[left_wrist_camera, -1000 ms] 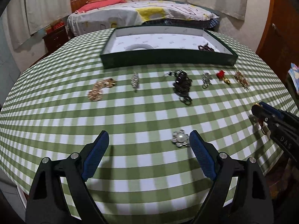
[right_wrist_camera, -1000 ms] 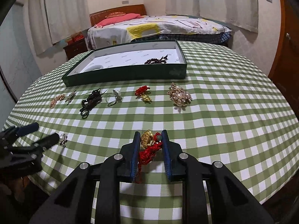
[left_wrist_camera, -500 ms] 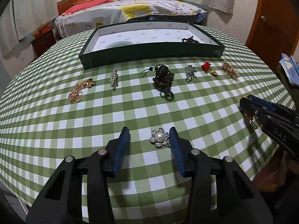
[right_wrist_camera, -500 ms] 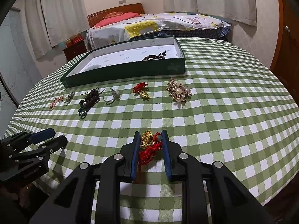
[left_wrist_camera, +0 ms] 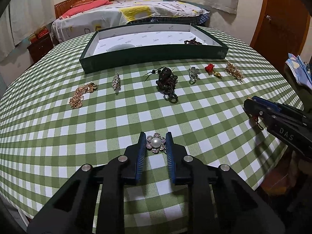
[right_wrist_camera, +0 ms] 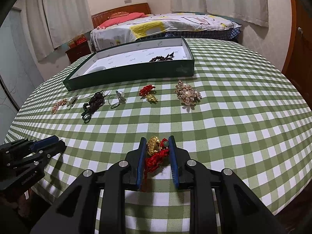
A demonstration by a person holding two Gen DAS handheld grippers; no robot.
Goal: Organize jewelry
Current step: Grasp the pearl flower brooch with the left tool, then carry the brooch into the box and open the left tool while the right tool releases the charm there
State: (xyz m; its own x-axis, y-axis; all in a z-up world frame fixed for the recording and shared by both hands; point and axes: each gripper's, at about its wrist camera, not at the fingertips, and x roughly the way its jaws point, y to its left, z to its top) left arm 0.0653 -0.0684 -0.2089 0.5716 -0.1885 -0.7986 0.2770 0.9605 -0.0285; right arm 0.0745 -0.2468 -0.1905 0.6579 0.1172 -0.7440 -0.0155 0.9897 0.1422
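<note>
Left gripper (left_wrist_camera: pixel 156 143) is closing round the pearl brooch (left_wrist_camera: pixel 156 145), a rhinestone flower lying flat between its blue ribbed pads on the checked cloth (left_wrist_camera: pixel 117 128); a second ago those jaws stood wide. Right gripper (right_wrist_camera: pixel 157 145) stays clenched on a gold charm (right_wrist_camera: pixel 153 147) with a red knotted cord. Green tray (left_wrist_camera: pixel 156 55) sits well beyond.

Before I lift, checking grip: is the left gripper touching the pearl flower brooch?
Cannot tell. In the left wrist view the closing left gripper brackets the pearl flower brooch, blue pads at its petal edges, but neither contact nor a gap shows plainly.
</note>
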